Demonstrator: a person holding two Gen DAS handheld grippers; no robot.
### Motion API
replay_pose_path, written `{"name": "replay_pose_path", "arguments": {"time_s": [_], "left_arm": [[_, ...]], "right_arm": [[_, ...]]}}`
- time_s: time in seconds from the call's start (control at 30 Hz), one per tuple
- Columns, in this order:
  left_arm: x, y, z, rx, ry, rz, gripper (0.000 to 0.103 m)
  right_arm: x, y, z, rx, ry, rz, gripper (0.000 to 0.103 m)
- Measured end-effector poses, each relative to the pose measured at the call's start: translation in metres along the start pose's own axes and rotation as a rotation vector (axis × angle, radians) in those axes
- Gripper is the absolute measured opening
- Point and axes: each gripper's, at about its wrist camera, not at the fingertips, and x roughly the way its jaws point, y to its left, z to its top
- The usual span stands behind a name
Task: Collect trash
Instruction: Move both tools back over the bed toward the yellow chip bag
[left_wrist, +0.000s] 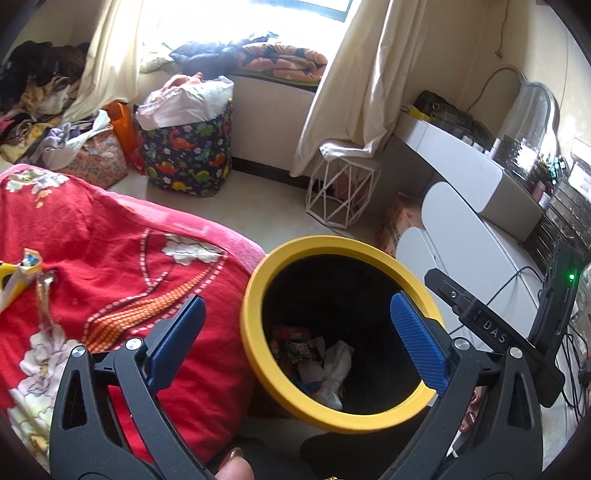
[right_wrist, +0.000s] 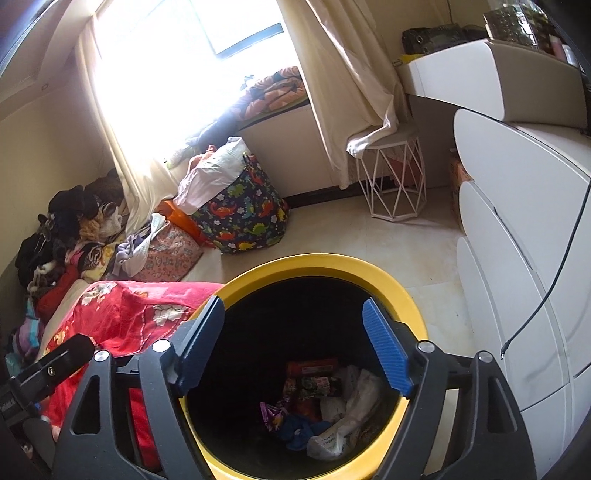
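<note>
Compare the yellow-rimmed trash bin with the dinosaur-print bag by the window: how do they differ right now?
The trash bin is rigid and round, with a yellow rim and dark inside; the dinosaur-print bag is soft patterned fabric. The trash bin holds only a low layer of wrappers at the bottom; the dinosaur-print bag is stuffed past its top. The trash bin stands against the red blanket; the dinosaur-print bag sits under the window. Both stand on the floor with open tops.
</note>
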Motion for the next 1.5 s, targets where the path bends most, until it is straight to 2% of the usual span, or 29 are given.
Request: {"name": "replay_pose_path", "arguments": {"time_s": [0.13,0.33,1.03,1.33,1.43,1.5], "left_arm": [[-0.011,0.012,0.001,-0.014,-0.023,0.030,0.092],[-0.028,0.036,0.003,-0.039,-0.064,0.083,0.092],[-0.078,0.152,0.002,-0.184,-0.153,0.289,0.092],[-0.100,0.227,-0.009,-0.344,-0.155,0.375,0.092],[-0.102,0.249,-0.014,-0.394,-0.145,0.393,0.083],[-0.102,0.264,-0.017,-0.421,-0.135,0.403,0.077]], "right_arm": [[-0.002,0.012,0.000,-0.025,0.001,0.015,0.082],[-0.003,0.038,-0.004,-0.067,0.013,0.064,0.083],[0.016,0.171,-0.041,-0.301,0.121,0.264,0.085],[0.044,0.236,-0.070,-0.403,0.225,0.360,0.084],[0.056,0.259,-0.081,-0.430,0.262,0.393,0.082],[0.066,0.275,-0.089,-0.452,0.287,0.412,0.076]]}}
